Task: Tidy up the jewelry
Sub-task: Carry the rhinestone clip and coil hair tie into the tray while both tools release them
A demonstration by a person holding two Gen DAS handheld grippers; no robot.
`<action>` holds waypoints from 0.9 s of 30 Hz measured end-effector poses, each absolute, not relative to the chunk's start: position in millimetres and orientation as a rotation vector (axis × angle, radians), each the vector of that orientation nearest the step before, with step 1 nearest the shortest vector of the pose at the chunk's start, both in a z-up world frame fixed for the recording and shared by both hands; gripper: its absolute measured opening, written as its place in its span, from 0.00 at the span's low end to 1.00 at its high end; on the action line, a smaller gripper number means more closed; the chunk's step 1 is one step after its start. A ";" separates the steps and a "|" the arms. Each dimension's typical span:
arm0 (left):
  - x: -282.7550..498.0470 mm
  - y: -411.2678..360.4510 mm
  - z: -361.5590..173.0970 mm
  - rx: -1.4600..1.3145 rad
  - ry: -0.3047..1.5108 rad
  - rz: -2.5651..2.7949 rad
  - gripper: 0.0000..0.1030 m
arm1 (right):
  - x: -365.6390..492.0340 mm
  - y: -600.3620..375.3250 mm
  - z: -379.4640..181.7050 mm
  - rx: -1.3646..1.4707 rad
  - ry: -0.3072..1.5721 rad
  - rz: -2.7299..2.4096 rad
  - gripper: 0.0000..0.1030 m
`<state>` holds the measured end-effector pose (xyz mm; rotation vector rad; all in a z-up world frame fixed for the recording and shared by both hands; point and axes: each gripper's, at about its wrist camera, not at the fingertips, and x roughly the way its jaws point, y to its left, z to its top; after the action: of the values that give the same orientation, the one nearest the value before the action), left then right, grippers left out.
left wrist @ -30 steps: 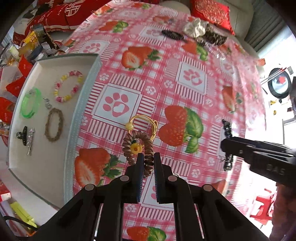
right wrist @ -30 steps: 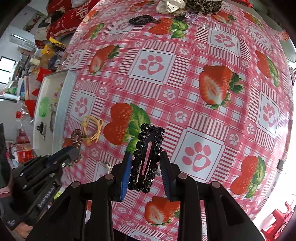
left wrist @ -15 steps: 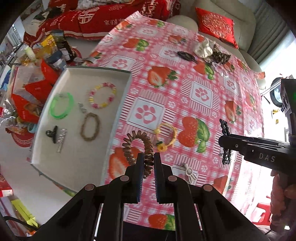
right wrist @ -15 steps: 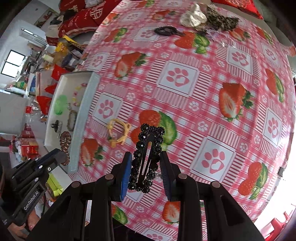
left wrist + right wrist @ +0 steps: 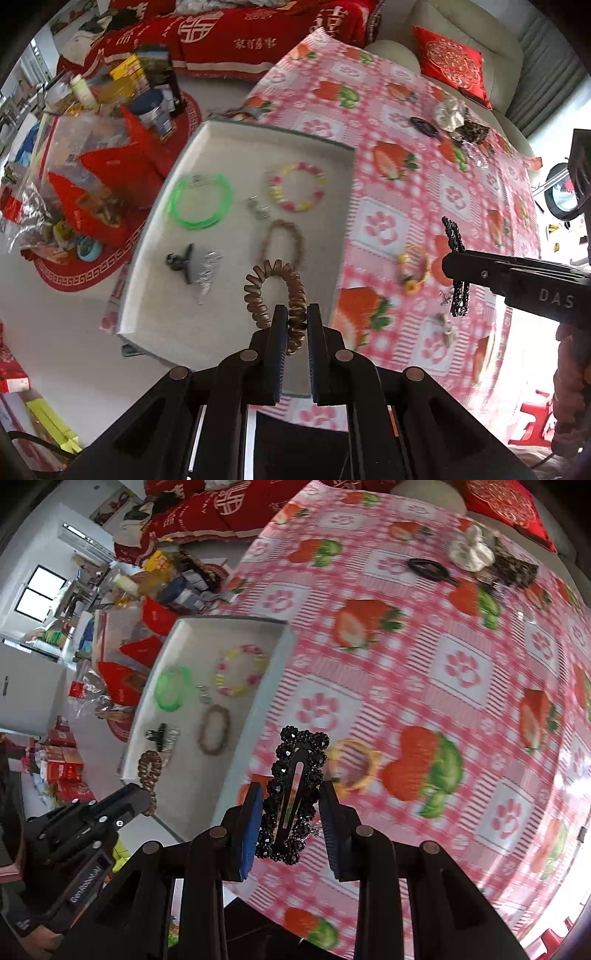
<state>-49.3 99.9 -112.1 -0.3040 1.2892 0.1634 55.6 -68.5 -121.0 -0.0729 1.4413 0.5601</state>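
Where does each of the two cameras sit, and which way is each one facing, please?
Left wrist: on the left gripper, looking down along its fingers at the white tray; it grips a brown spiral hair tie.
Right wrist: on the right gripper, facing the strawberry tablecloth; it grips a black beaded hair clip.
Shared: the tray, the yellow hair tie, and each other's gripper.

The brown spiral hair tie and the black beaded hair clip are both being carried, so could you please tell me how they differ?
The brown spiral hair tie is a coiled loop; the black beaded hair clip is a flat, elongated, slotted piece. The tie sits in the left hand-held gripper above the white tray; the clip sits in the right hand-held gripper above the tablecloth. Both are gripped at one end.
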 end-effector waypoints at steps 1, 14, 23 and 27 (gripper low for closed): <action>-51.6 105.6 -114.4 -0.310 1.292 0.165 0.16 | 53.1 -60.6 -121.5 -0.076 1.442 0.565 0.32; -61.4 143.2 -156.2 -0.349 1.342 0.137 0.16 | 54.2 26.4 -135.5 -0.160 1.444 0.617 0.32; -46.5 141.0 -180.4 -0.330 1.357 0.108 0.16 | 97.0 79.7 -155.7 -0.199 1.423 0.654 0.32; -44.0 142.9 -187.5 -0.314 1.369 0.109 0.16 | 114.3 95.8 -167.6 -0.198 1.436 0.658 0.32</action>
<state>-44.0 142.9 -187.5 -0.3140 1.3691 0.1090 114.3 95.8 -167.6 -0.1976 1.4359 0.6580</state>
